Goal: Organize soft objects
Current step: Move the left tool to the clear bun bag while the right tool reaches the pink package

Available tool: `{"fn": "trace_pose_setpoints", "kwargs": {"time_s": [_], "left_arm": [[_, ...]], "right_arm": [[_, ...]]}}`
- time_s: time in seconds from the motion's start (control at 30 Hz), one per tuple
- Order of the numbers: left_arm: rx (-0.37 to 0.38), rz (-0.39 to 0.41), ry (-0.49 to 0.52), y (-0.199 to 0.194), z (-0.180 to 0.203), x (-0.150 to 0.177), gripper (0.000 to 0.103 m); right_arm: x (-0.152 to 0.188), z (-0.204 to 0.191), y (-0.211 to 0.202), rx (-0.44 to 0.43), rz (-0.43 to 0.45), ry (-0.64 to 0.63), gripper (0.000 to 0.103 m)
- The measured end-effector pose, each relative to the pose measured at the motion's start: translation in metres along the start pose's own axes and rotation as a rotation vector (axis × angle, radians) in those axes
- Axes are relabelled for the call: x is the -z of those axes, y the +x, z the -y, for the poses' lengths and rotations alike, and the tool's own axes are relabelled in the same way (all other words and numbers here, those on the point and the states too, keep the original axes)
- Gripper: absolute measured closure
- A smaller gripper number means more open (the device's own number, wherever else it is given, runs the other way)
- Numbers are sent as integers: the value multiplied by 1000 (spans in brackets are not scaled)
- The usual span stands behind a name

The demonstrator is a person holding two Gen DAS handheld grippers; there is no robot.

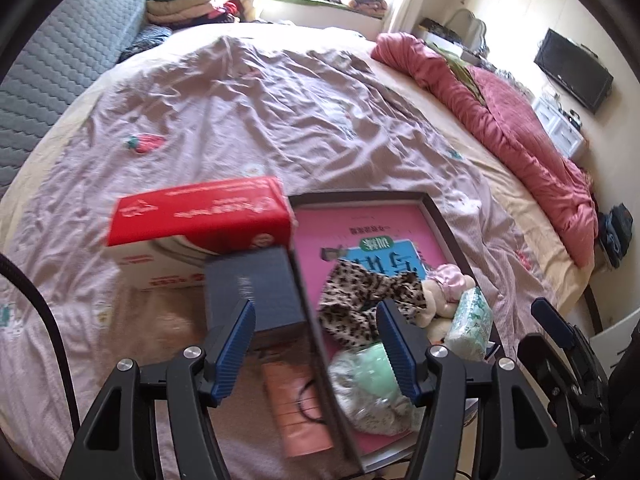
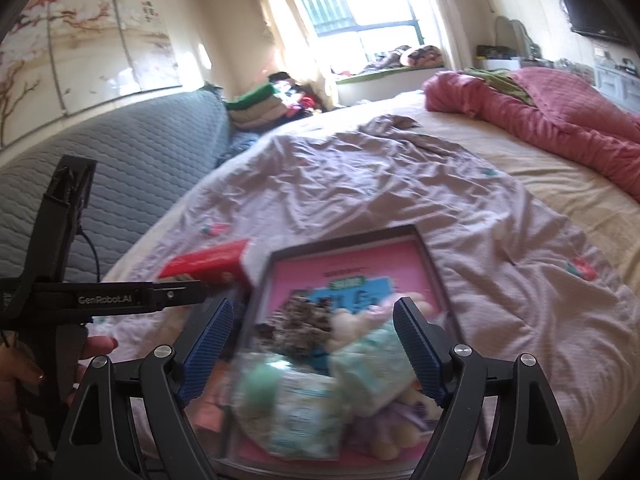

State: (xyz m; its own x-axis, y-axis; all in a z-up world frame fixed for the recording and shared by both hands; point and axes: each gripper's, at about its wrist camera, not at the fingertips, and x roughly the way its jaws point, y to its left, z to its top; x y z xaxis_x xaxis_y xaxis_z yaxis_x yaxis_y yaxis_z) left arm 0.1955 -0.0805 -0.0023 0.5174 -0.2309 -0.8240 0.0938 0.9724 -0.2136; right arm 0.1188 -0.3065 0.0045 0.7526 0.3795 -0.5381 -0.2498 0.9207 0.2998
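Both the left claw (image 1: pixel 316 344) and right claw (image 2: pixel 314 346) hang wide and empty over the tray (image 1: pixel 438 216); advise descending squarely onto one soft toy (image 1: pixel 434 296) and closing gently.

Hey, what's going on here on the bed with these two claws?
A person is sorting soft things on a bed, holding a claw in each hand. Both the left claw and right claw are open and empty, hovering over a dark-rimmed tray. The tray already holds a leopard-print cloth, a small plush toy and a tissue pack. A red box and a blue box sit beside it.
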Motion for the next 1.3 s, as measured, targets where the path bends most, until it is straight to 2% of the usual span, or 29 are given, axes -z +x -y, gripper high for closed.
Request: {"fn": "trace_pose_setpoints", "kwargs": {"time_s": [0.17,0.3,0.5,0.6,0.83,1.07,1.2,1.27,1.3], "left_arm": [[-28,30,-24,-22,-24,7,41],[-81,49,-40,-37,-48,15,41],[-138,29,-61,-43,-90,27,40],[-136,15,-69,-44,-108,35,40],[-129,8,-115,-36,-142,52,41],[-92,-20,-140,-11,-160,56,40],[-53,-35,-156,7,-165,52,40],[-35,-41,-152,13,-164,51,41],[-26,-44,-150,18,-162,50,41]], "right_arm": [[-5,-25,-3,-108,-14,31,18],[-4,-55,2,-156,-72,-8,18],[11,-111,15,-104,-151,-144,18],[22,-129,27,-98,-205,-157,18],[45,-149,66,-58,-337,-128,18],[66,-159,103,26,-430,-189,19],[75,-160,125,72,-485,-201,28],[78,-162,133,103,-500,-219,39],[80,-163,137,122,-509,-231,42]]}}
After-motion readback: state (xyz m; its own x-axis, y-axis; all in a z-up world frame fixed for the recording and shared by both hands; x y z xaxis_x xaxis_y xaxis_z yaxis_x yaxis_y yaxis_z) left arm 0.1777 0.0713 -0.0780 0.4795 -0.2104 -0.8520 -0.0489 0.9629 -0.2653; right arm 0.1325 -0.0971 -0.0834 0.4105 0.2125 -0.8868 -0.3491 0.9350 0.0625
